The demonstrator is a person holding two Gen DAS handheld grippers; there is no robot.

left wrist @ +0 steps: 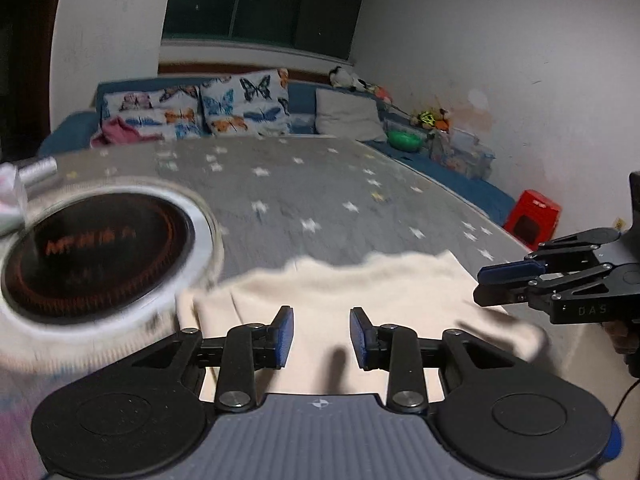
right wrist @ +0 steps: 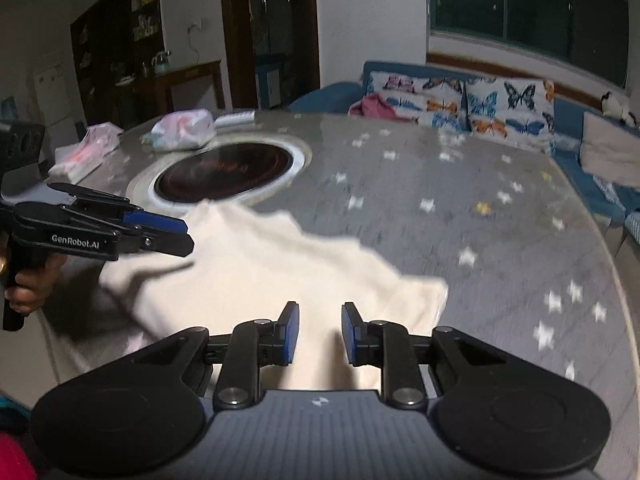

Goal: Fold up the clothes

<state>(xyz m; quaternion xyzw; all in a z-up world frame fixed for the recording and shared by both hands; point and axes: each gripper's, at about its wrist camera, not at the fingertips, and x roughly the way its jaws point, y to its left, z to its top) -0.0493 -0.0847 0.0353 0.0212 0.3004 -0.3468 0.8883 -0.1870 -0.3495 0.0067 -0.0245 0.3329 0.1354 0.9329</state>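
A cream garment [left wrist: 340,300] lies folded on the grey star-patterned table [left wrist: 300,184], near its front edge; it also shows in the right wrist view [right wrist: 260,272]. My left gripper [left wrist: 322,334] is open and empty, held just above the garment's near edge; it appears from the side in the right wrist view [right wrist: 180,234]. My right gripper [right wrist: 320,332] is open and empty, above the garment's near right part; it shows at the right of the left wrist view [left wrist: 486,284].
A round black cooktop [right wrist: 224,174] is set into the table [right wrist: 440,216] beyond the garment. Plastic bags [right wrist: 182,130] lie at the far left. A blue sofa with butterfly pillows [left wrist: 240,106] stands behind. A red stool [left wrist: 534,216] stands right.
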